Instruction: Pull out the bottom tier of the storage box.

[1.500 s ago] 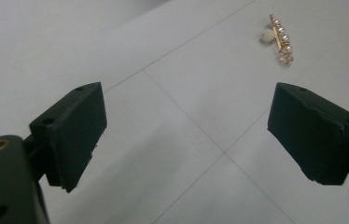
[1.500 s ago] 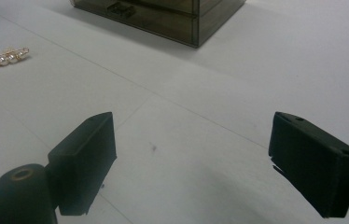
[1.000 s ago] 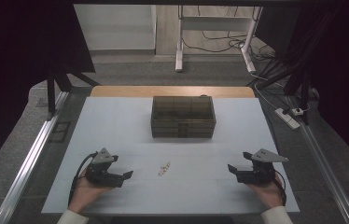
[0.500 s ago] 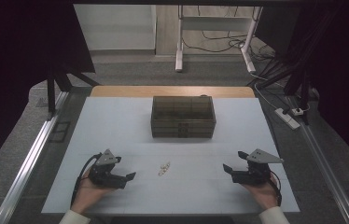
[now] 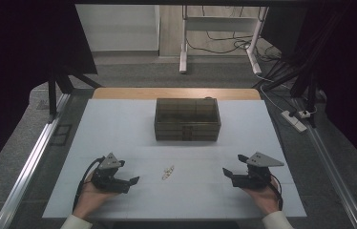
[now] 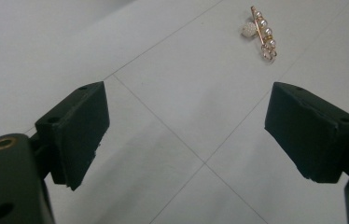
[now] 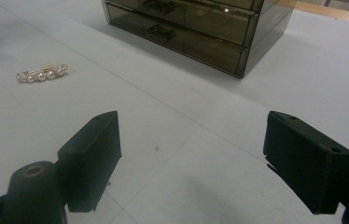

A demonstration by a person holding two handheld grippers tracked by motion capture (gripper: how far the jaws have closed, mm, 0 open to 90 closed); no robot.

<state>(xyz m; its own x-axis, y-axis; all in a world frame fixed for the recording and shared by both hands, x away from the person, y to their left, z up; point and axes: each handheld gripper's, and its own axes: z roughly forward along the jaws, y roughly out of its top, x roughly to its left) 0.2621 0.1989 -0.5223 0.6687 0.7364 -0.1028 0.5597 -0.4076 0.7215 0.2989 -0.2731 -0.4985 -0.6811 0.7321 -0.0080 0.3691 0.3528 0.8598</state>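
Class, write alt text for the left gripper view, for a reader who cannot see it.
Two black jaws of the left gripper stand wide apart and empty above a white table. Beyond them, toward the upper right, a small gold hair clip with pearls lies flat on the table, untouched.

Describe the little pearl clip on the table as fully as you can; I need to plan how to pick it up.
The pearl clip is a slim gold-coloured bar carrying a row of small white pearl-like beads, with one rounder textured bead beside it. It lies flat on the white table, between the two hands and in front of the smoky drawer box. Nothing touches it; both tools are open and apart from it.
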